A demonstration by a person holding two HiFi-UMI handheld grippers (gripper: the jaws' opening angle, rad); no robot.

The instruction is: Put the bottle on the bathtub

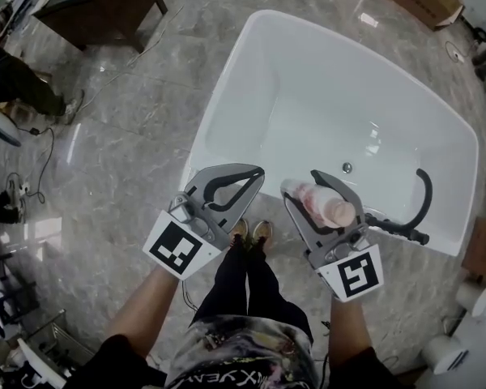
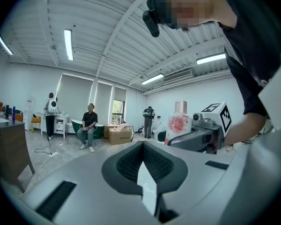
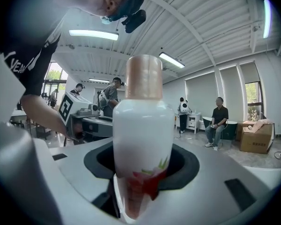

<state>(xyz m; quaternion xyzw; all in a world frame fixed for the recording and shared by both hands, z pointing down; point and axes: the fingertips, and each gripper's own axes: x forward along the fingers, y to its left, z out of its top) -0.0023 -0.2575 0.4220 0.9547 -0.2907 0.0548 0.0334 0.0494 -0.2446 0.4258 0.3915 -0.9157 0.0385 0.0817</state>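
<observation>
I have the bottle (image 1: 324, 203), white with a red flower print and a pinkish cap, clamped low on its body in the right gripper (image 1: 302, 186). The right gripper view shows the jaws pressing on both sides of the bottle, cap upward. Holding it low and upright leaves the base free to land flat, which I judge is why it is carried this way. In the head view it hangs in the air over the near edge of the white bathtub (image 1: 332, 96) and is not yet resting on anything, so the task is unfinished. The left gripper (image 1: 257, 173) rides just left of the right one with its jaws together and nothing between them. I read it as simply keeping clear. A black tap fitting (image 1: 428, 193) curves up from the near rim to the right of the bottle, so I would aim for the bare rim left of it. That rim looks narrow and glossy, so the risk, as I see it, is the bottle tipping into the basin or onto the marble floor (image 1: 130, 120) if I let go off-centre.
</observation>
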